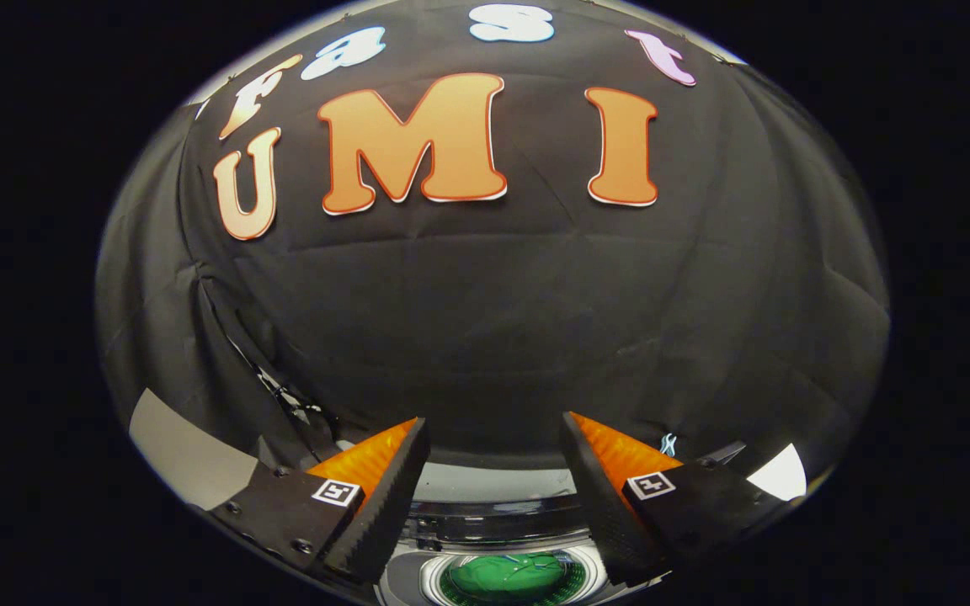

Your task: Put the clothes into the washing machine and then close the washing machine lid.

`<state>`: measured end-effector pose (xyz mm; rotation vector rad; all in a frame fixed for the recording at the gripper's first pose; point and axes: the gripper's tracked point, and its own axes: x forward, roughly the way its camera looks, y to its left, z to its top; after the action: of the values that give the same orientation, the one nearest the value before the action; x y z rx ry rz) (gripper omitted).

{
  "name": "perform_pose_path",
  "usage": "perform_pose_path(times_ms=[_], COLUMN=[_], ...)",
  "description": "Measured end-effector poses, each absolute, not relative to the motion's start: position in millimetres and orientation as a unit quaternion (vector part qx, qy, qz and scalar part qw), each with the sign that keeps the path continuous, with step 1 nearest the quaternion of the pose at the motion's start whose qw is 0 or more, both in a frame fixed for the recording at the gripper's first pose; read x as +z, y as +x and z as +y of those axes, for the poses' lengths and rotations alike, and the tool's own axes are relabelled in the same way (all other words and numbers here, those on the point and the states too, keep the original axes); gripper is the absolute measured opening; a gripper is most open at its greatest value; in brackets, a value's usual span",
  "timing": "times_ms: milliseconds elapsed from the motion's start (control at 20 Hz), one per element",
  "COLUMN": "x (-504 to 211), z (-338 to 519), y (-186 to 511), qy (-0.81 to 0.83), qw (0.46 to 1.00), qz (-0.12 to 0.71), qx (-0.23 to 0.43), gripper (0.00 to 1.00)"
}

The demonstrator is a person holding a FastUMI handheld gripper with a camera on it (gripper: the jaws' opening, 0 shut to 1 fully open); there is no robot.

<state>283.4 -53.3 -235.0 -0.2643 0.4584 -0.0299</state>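
A green piece of clothing (508, 576), soft and rumpled with a faint sheen, is seen at the bottom centre of the picture, lying inside the round drum of the washing machine (493, 484). The drum opening is ringed by a pale, smooth circular rim, and a perforated metal wall can be made out just around the fabric. Above the ring, a glossy dark band and a grey, flat strip of the machine's top are seen, curved by the lens. Whether the lid is raised or lowered cannot be told.

The gripper (495, 433) is held released, its two fingers spread wide apart with nothing between them and nothing touched. The washer opening and the green garment are framed in the gap between the fingers, lower than their tips. Each finger is wedge-shaped, with a ridged, saw-toothed inner pad (388, 505) of rubbery look, and a small square printed marker is carried on the upper face of each.

Beyond the fingertips, the middle and upper parts of the picture are taken up by the matt black cloth wall (493, 311) of the booth, marked by shallow folds and seams. A pale grey panel (182, 450) is seen at the lower left, and a small bright white patch (780, 473) at the lower right.
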Motion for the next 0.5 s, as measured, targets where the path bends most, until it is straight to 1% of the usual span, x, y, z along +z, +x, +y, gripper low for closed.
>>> perform_pose_path(times_ms=[250, 500], x=[-265, -264], z=[-63, -65], y=[280, 282], qy=[-0.142, -0.135], qw=[0.957, 0.958], qz=[0.254, 0.251], qx=[-0.021, -0.026], gripper=[0.99, 0.99])
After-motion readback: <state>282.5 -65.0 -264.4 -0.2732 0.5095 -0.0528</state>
